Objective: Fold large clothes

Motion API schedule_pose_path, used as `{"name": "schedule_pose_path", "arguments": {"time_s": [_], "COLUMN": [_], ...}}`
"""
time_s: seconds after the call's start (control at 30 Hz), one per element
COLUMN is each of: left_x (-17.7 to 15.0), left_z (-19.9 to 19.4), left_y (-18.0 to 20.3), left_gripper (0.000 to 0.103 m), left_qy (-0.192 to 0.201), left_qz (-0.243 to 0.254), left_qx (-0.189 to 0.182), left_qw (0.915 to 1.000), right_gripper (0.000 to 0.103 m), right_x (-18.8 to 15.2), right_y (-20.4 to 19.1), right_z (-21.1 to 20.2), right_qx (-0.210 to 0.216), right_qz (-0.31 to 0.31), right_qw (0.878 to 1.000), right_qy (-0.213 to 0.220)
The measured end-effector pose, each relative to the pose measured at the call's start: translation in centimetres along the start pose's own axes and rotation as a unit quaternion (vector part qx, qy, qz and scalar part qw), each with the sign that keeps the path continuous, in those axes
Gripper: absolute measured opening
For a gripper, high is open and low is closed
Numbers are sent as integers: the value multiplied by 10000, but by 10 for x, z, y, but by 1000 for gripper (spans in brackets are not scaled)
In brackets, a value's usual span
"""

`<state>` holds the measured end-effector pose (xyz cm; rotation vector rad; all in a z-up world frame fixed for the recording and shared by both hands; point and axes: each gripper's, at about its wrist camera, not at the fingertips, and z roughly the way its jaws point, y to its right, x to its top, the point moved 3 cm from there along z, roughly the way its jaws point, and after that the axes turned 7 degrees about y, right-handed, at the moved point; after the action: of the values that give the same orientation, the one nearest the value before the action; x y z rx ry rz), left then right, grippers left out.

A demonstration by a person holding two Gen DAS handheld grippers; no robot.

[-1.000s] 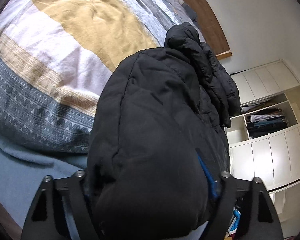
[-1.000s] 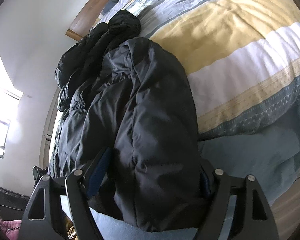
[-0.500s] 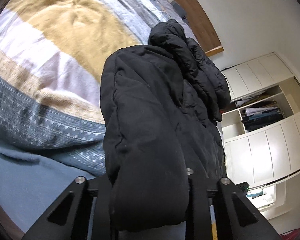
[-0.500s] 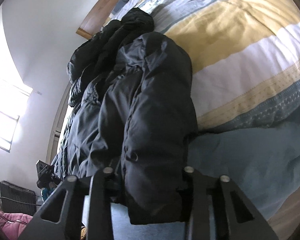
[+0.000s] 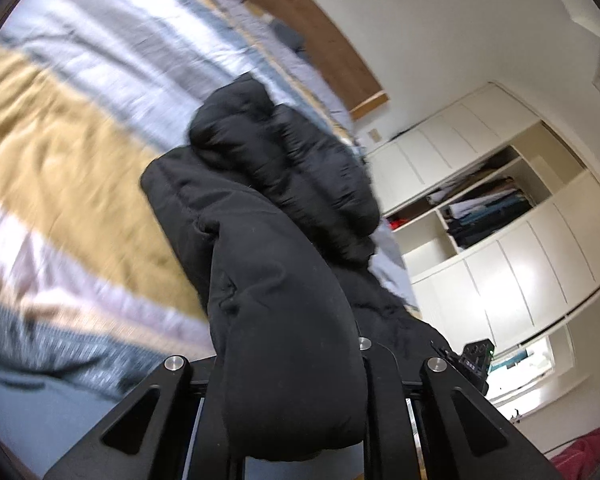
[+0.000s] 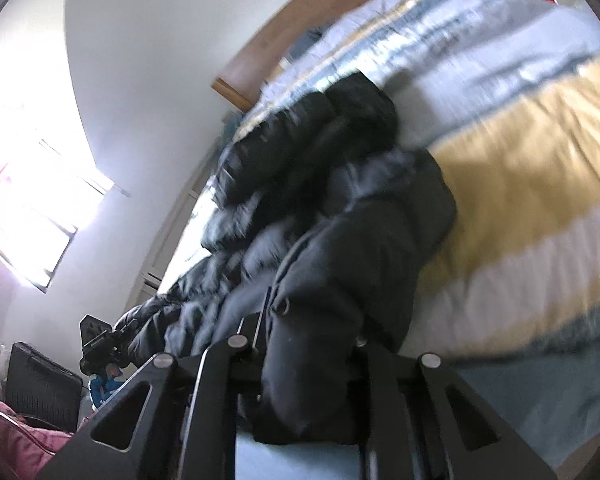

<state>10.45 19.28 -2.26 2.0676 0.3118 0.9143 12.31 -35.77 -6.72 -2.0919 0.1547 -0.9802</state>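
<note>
A black puffer jacket [image 5: 268, 248] lies along the edge of the bed, its hood toward the headboard. My left gripper [image 5: 288, 408] is shut on a thick fold of the jacket at its near end. In the right wrist view the same jacket [image 6: 340, 248] shows, and my right gripper [image 6: 300, 400] is shut on another fold of its near end. Both folds are lifted off the bedspread. The other gripper [image 6: 100, 344] shows small at lower left, beside the jacket.
The bed has a striped yellow, white and blue-grey duvet [image 5: 60, 168] and a wooden headboard [image 5: 312, 36]. White cupboards with shelves of folded clothes [image 5: 488, 212] stand beyond the bed. A window [image 6: 32, 216], a black case [image 6: 40, 392] and pink fabric [image 6: 16, 440] are to the left.
Both grippers closed on the jacket's near end and have lifted and tilted upward with it. The views now show more wall and headboard and are motion-blurred.
</note>
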Motion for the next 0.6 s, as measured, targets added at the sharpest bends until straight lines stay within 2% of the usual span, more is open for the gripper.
{"name": "schedule_pose_path", "arguments": {"time_s": [0.13, 0.23, 0.5, 0.6], "left_x": [26, 56, 138, 166], "left_z": [3, 7, 28, 40], "left_y": [22, 31, 41, 32], "left_gripper": [13, 13, 14, 14], "left_qy": [154, 360, 758, 903], "left_qz": [122, -5, -109, -446], "left_qx": [-275, -552, -661, -713], "left_qw": [9994, 9978, 9949, 9924], "right_gripper": [15, 15, 15, 15], "right_x": [31, 56, 127, 152], "right_y": [-17, -24, -15, -5], "right_z": [6, 8, 9, 17], "right_qx": [165, 374, 906, 1126], "right_qz": [-171, -127, 448, 831], "right_qw": [9995, 9982, 9877, 9797], "right_qy": [192, 457, 1193, 1433]}}
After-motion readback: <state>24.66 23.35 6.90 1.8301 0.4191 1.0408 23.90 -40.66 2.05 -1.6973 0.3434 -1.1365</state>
